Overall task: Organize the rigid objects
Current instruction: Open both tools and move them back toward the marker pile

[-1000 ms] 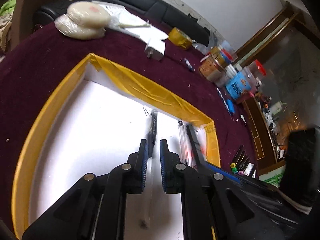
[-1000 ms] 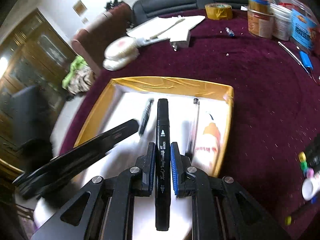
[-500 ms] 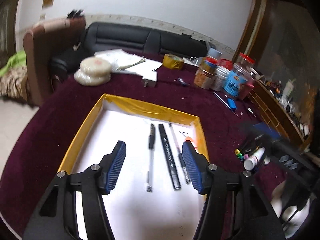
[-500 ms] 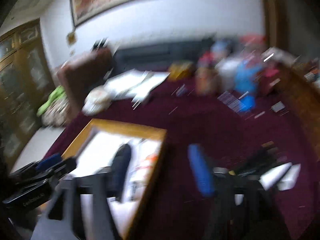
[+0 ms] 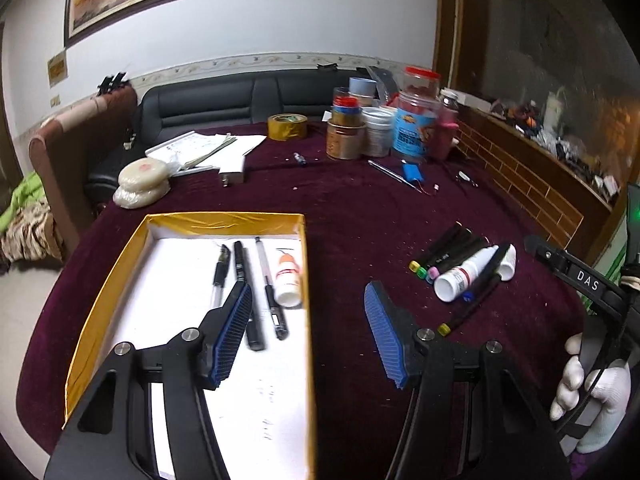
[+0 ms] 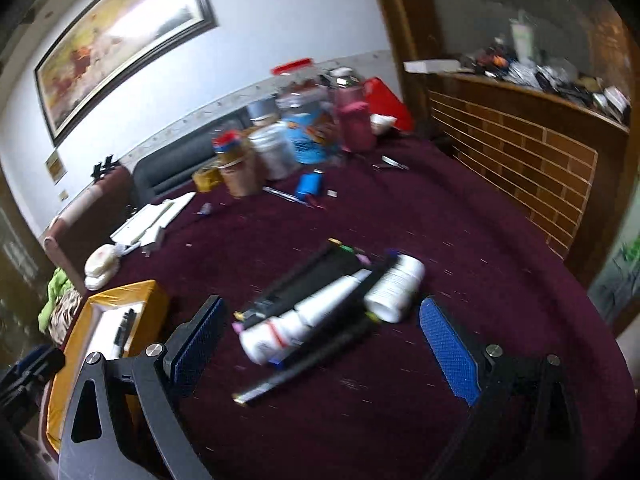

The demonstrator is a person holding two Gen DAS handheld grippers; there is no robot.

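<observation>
Your left tool [image 5: 306, 326] stands spread and empty over the right wall of the yellow-rimmed tray [image 5: 306, 264], where pens [image 5: 244, 280] and a small bottle [image 5: 289, 278] already lie in a row. Your right tool [image 6: 320, 344] is opening wide, nothing between its jaws, facing the loose pile of markers and bottles [image 6: 324, 308] toward the bench's right edge, likely for the next pick.

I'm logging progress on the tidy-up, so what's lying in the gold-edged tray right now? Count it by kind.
In the gold-edged tray:
Pens: 2, black-grip pen and clear pen
Black marker: 1
White bottle: 1
Total: 4
</observation>
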